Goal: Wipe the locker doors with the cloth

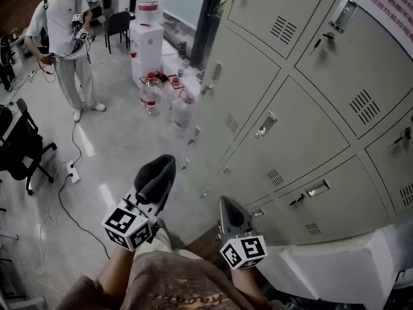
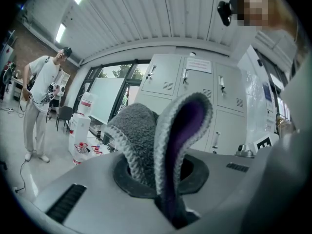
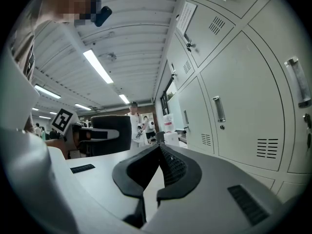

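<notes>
My left gripper is shut on a folded cloth, dark grey in the head view. The left gripper view shows the cloth as grey knit with a purple inner face, standing up out of the left gripper. My right gripper is shut and holds nothing; in the right gripper view the right gripper has its tips meeting. The grey locker doors fill the right side, a short way beyond both grippers. The lockers stand close on the right, and the lockers lie ahead of the cloth.
A person stands at the far left with grippers in hand. A water dispenser and several water bottles sit by the lockers' far end. A black office chair and floor cable lie left. A white foam block is lower right.
</notes>
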The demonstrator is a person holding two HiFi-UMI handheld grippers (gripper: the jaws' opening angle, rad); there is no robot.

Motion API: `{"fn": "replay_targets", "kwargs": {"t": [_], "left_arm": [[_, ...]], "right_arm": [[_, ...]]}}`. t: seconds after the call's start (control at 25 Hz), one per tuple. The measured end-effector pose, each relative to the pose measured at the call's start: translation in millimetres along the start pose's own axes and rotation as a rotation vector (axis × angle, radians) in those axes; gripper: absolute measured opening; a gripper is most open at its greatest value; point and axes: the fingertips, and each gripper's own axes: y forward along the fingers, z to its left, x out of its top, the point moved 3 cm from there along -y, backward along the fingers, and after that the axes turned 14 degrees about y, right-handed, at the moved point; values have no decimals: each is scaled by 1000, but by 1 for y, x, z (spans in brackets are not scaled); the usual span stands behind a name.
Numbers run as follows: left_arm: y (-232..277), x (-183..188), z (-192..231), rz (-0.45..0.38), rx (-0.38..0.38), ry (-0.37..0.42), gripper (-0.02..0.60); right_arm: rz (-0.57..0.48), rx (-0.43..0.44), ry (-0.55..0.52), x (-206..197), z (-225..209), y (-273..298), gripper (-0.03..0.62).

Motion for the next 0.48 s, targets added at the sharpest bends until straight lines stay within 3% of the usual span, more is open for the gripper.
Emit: {"fn": "replay_targets", "kwargs": {"t": [0.48], "left_arm": [[95, -33, 96, 0, -137, -2, 38]], "right_arm": [[-87, -140, 26, -24, -39, 96, -2]]}}
